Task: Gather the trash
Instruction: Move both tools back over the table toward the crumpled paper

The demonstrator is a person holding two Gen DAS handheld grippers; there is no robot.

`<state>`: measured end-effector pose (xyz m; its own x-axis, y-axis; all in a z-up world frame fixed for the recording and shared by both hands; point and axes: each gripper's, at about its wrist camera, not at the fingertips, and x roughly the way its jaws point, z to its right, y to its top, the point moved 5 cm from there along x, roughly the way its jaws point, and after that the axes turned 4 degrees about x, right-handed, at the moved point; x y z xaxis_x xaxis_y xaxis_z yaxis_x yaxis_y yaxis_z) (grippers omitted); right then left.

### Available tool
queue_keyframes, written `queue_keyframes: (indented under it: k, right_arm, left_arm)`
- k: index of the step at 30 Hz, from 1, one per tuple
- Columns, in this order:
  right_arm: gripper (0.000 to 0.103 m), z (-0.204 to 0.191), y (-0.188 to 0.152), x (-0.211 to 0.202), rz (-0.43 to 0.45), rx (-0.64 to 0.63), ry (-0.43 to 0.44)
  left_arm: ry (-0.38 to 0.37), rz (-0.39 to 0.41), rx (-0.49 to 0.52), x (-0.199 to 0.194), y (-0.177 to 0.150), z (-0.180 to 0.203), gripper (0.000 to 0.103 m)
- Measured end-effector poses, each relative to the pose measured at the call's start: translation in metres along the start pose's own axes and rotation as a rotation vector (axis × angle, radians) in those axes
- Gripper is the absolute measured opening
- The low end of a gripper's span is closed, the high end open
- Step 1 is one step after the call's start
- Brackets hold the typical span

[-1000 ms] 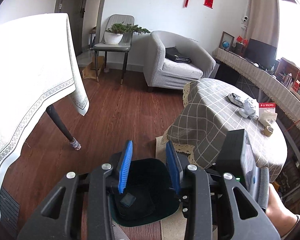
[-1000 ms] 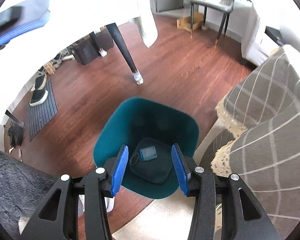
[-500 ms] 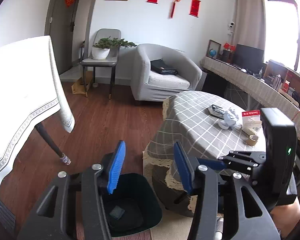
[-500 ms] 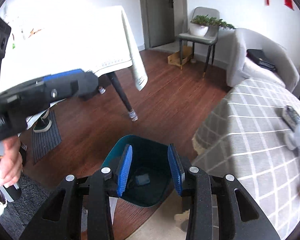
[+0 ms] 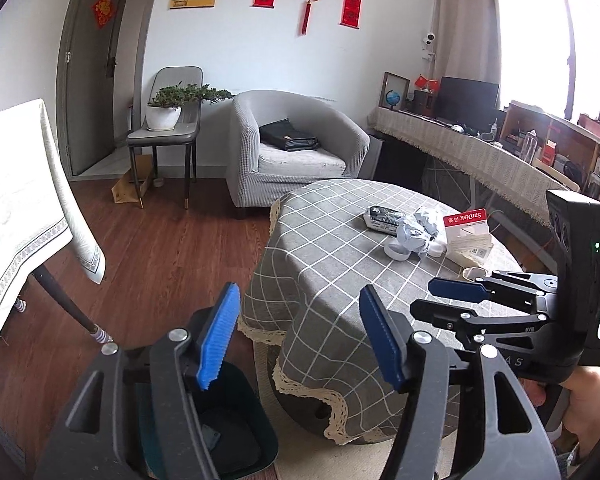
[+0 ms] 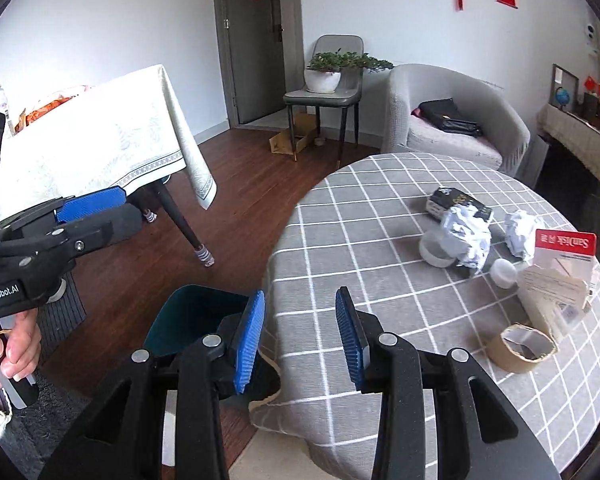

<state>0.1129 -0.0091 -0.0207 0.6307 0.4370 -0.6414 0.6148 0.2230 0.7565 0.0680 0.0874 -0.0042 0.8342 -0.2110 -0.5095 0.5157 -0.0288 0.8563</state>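
tool [image 6: 300,338] above crumpled pale paper [image 6: 466,238]

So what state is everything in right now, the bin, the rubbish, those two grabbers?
Left gripper: jaws open, just been opening, nothing between them.
Right gripper: jaws open, empty.
Teal bin: upright on the floor, a little inside.
Crumpled paper: on the table, uncollected.
Cardboard ring: squashed, on the table.
Door: shut.

Trash bin [image 6: 188,316] on the floor left of the round table [image 6: 380,280]; crumpled paper [image 6: 466,236] on the table.
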Motion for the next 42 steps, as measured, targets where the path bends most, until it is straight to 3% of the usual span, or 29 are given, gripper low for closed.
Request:
queue_keyframes:
  k: [10, 13, 24, 32, 42]
  right_arm:
    - [0.038, 0.067, 0.007, -0.027, 0.065, 0.039, -0.068]
    - [0.048, 0.084, 0.009, -0.029, 0.072, 0.041, -0.086]
    - [0.053, 0.141, 0.02, -0.046, 0.092, 0.055, -0.133]
    - [0.063, 0.171, 0.026, -0.052, 0.085, 0.061, -0.157]
    - [0.064, 0.201, 0.025, -0.047, 0.049, 0.066, -0.128]
  left_arm:
    - [-0.025, 0.004, 0.032, 0.032, 0.015, 0.037, 0.072]
    - [-0.037, 0.007, 0.043, 0.043, 0.021, 0.05, 0.075]
    - [-0.063, 0.01, 0.121, 0.088, 0.038, 0.095, 0.086]
    - [-0.077, -0.017, 0.167, 0.124, 0.043, 0.118, 0.089]
    - [-0.112, -0.092, 0.239, 0.164, 0.049, 0.14, 0.09]
